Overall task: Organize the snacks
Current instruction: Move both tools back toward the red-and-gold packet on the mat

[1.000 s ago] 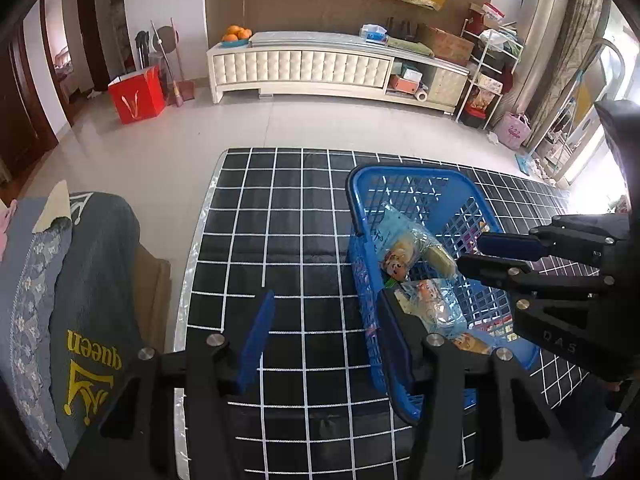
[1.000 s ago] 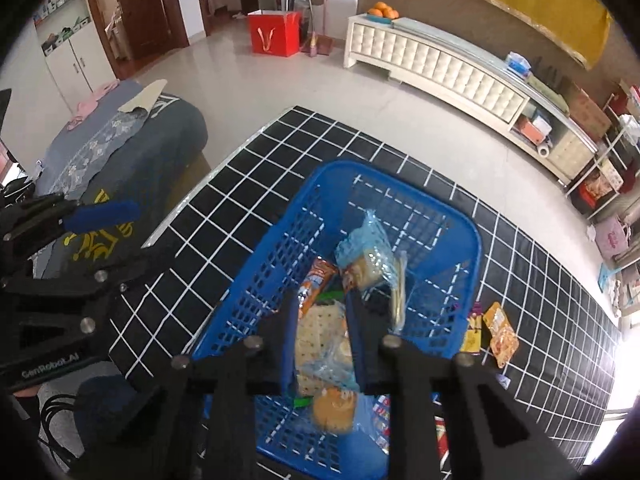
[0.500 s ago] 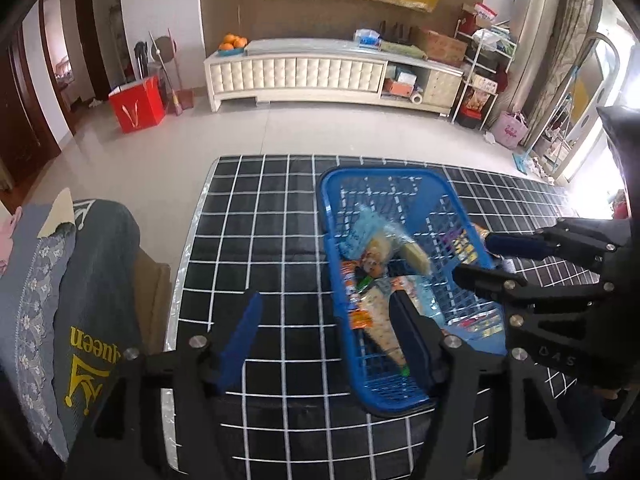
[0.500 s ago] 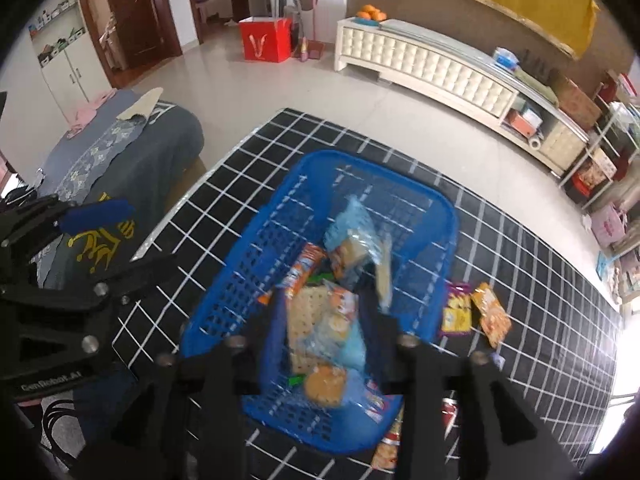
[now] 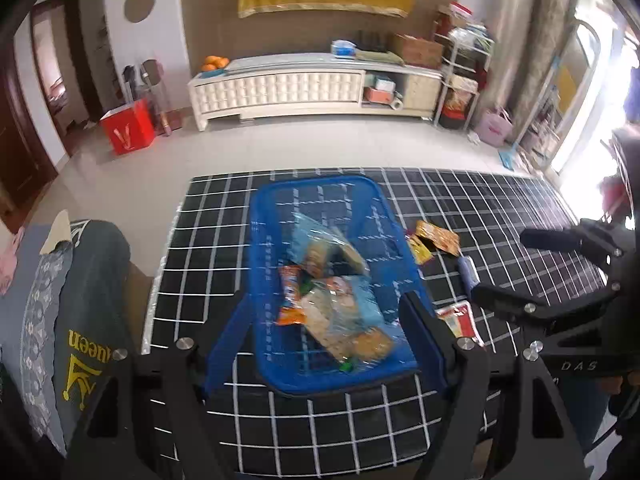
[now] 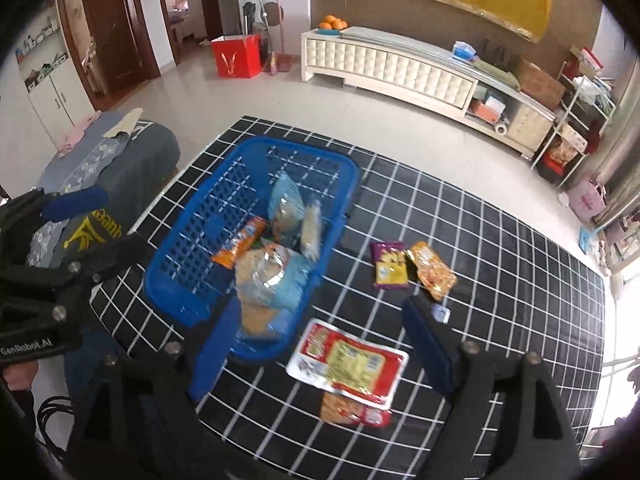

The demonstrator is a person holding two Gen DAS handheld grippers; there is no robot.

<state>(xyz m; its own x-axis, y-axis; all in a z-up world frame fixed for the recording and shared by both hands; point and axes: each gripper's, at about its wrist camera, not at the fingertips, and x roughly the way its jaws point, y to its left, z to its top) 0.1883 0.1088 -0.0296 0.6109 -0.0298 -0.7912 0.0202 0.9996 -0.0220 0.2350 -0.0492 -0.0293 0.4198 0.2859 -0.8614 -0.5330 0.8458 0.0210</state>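
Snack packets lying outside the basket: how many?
4: a purple packet, an orange packet, a red-and-white pack, and a small blue one. More may be hidden.

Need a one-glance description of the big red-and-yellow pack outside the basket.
On the black grid-patterned table, find the blue basket. Just off its near right corner lies the flat red-and-yellow pack, with white edges. It is the largest loose snack, nearest the right gripper.
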